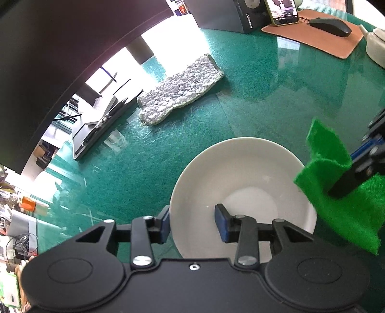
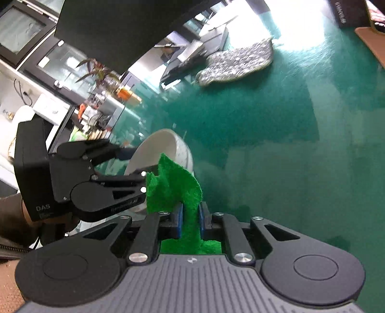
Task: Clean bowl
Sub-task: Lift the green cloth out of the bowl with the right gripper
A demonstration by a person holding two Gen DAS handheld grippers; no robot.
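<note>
A: Left claw (image 1: pixel 193 222) status?

B: Mine straddles the rim of the white bowl (image 1: pixel 243 183): one blue pad outside the wall, the other inside. Whether the pads press the wall I cannot tell. In the right wrist view the bowl (image 2: pixel 168 149) sits tilted, mouth turned toward the claw.

A: Right claw (image 2: pixel 191 218)?

B: Clamped on the green scouring cloth (image 2: pixel 175 187); both blue pads squeeze a fold. The cloth (image 1: pixel 336 183) hangs just beside the bowl's rim, on the side away from the left claw's outer pad.

A: Surroundings?

B: Green table (image 1: pixel 252 101). Grey quilted mat (image 1: pixel 180 89) lies beyond the bowl, well apart. Phone (image 1: pixel 282 10) and mouse (image 1: pixel 329 26) lie farther beyond the bowl.
</note>
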